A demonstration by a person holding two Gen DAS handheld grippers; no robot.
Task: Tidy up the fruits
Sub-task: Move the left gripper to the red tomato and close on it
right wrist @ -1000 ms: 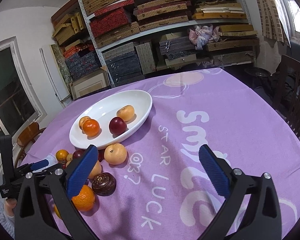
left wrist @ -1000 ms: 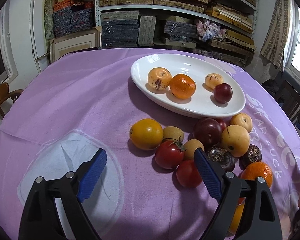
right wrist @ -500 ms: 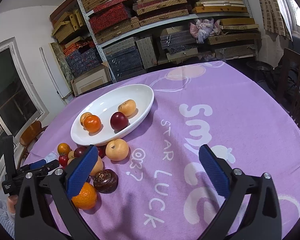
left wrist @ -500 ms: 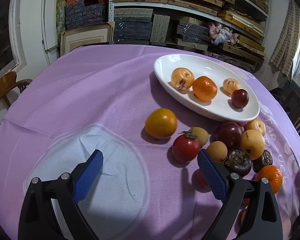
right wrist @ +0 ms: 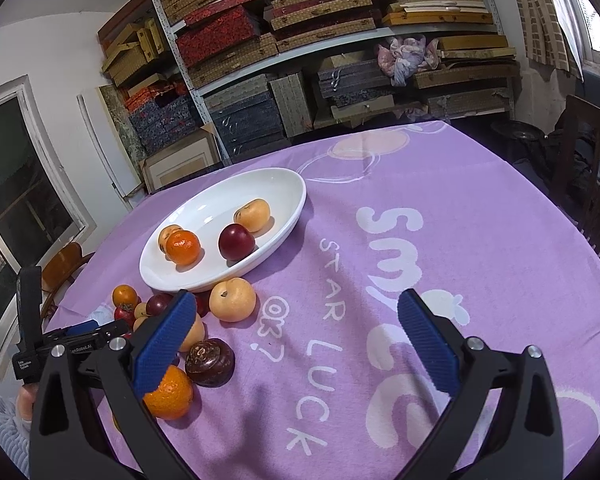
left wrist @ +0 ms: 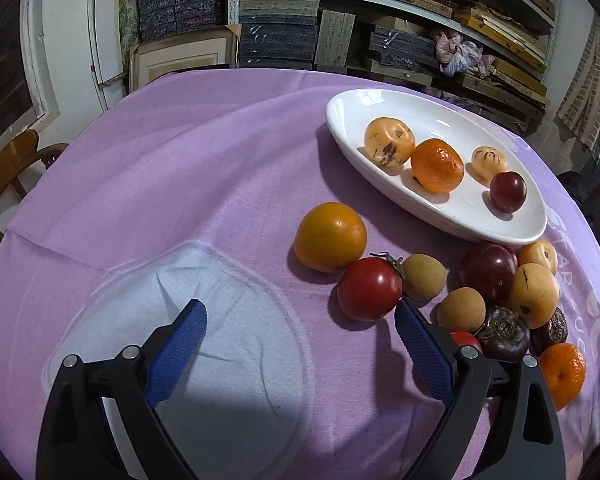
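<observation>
Covering a round table, a purple cloth [left wrist: 188,184] with white lettering fills most of both views. On it sits a white oval dish [left wrist: 452,220], the landmark for everything else. Inside the dish lie four fruits: a blotched yellow fruit [left wrist: 389,141], a mandarin [left wrist: 437,165], a smaller pale fruit [left wrist: 489,161] and a dark red plum [left wrist: 507,192].

Just outside the dish's near rim a loose heap waits on the cloth: a large orange fruit [left wrist: 329,237], a red tomato [left wrist: 369,289], two tan longan-like fruits [left wrist: 423,277], a big dark plum [left wrist: 488,271], several yellow fruits [left wrist: 533,295], two brown wrinkled ones [left wrist: 502,333] and another mandarin [left wrist: 562,369]. Roughly a dozen pieces, by my count, remain outside, so the sorting looks about a quarter done.

Nearer than the heap, the left gripper [left wrist: 300,322] hangs spread wide and empty, its right finger beside the tomato. To the dish's right, over the lettering, the right gripper [right wrist: 294,316] is also spread wide, holding nothing.
</observation>
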